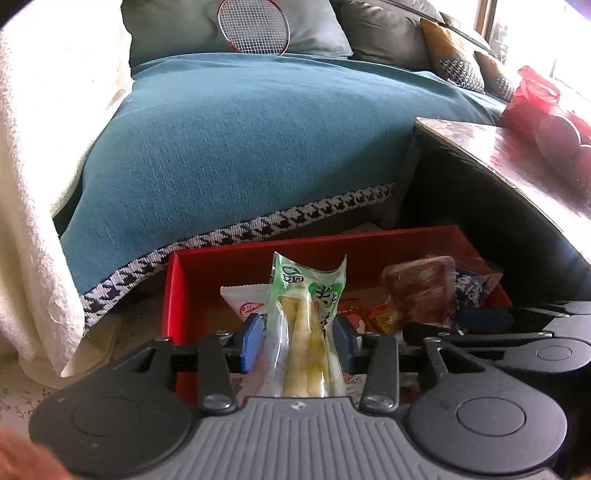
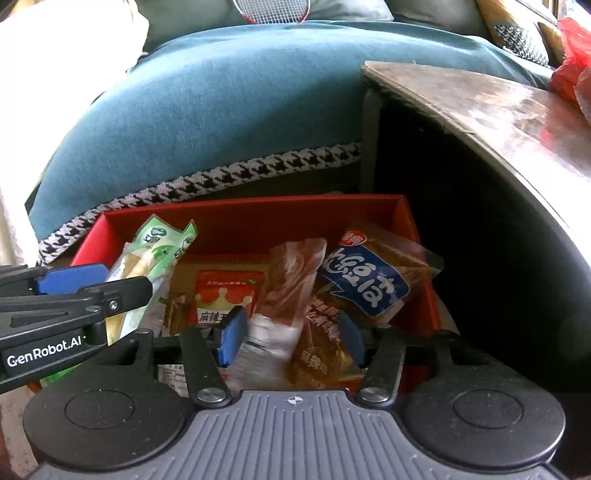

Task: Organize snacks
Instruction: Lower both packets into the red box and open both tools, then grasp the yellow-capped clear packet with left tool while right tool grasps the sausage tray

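Note:
A red cardboard box [image 1: 177, 295] [image 2: 258, 218] sits on the floor and holds several snack packs. My left gripper [image 1: 297, 343] [image 2: 122, 282] is over its left part. A green-topped clear pack of pale bamboo shoots [image 1: 306, 314] [image 2: 147, 254] stands uncrumpled between its blue pads [image 1: 253, 341], so the jaws look open. My right gripper [image 2: 291, 338] [image 1: 443, 323] stands open over the box's middle. A blurred clear pack of brown snack [image 2: 291, 273] [image 1: 421, 288] hangs loose between its pads. A blue-labelled bread pack [image 2: 365, 280] lies to the right and a red-and-white pack [image 2: 225, 295] to the left.
A sofa with a teal cover [image 1: 240, 147] stands close behind the box, with a badminton racket [image 1: 255, 26] on its cushions. A white blanket [image 1: 29, 184] hangs at the left. A glossy table [image 2: 498, 110] overhangs at the right and carries a red bag [image 1: 535, 99].

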